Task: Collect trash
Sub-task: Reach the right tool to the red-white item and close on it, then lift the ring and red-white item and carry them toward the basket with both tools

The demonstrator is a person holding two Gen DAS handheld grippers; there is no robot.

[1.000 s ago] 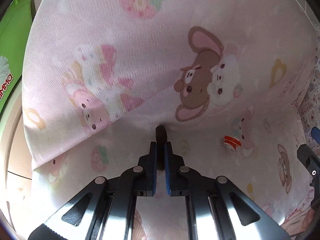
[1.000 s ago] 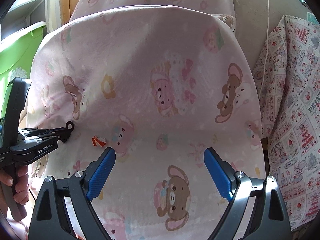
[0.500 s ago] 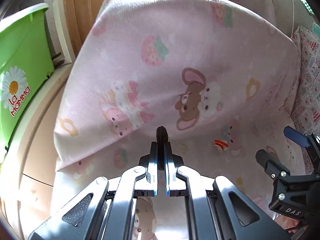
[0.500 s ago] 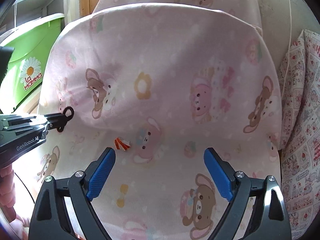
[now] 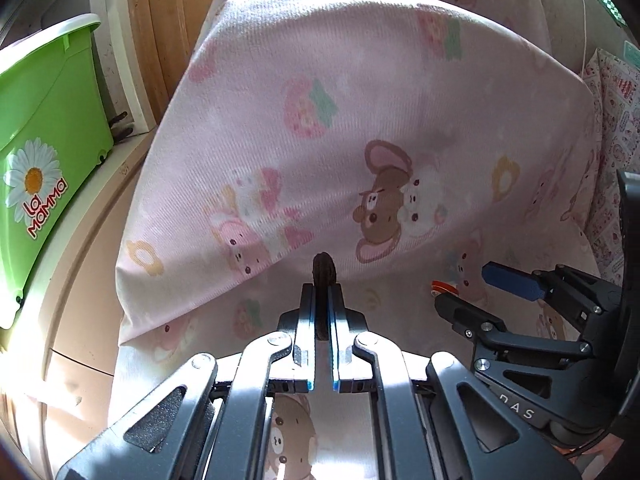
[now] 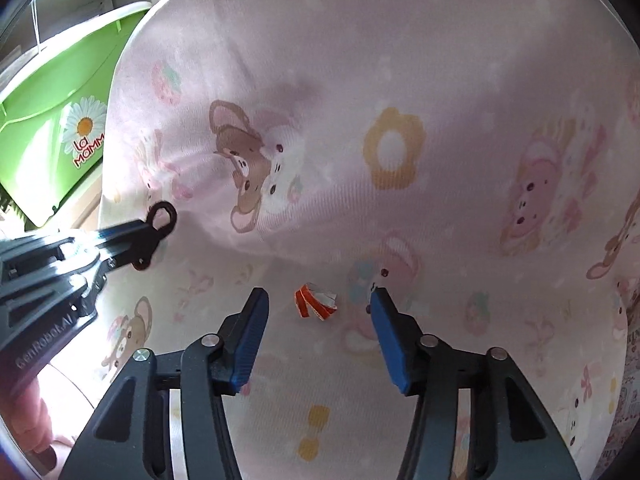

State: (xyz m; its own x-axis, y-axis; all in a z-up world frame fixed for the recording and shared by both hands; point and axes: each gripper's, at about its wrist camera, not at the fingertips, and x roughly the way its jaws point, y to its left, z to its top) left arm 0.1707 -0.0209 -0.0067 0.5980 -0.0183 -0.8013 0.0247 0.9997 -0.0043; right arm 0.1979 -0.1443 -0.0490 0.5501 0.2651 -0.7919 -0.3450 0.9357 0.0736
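Observation:
My left gripper [image 5: 322,292] is shut on a dark hair tie [image 5: 323,270], whose loop sticks out past the fingertips; it also shows in the right wrist view [image 6: 158,224]. A small red and white wrapper scrap [image 6: 316,302] lies on the pink cartoon-print sheet [image 6: 400,360]. My right gripper [image 6: 318,304] is open, with its blue fingers on either side of the scrap, close above the sheet. In the left wrist view the scrap [image 5: 445,287] sits between the right gripper's fingers [image 5: 508,280].
A large pink pillow [image 5: 360,140] stands just behind the scrap. A green "La Mamma" bin [image 5: 44,136] stands on a ledge at the left. A printed quilt [image 5: 612,100] lies at the right.
My right gripper has moved forward and down until its open fingers straddle the wrapper scrap. My left gripper has pulled back with the hair tie still held.

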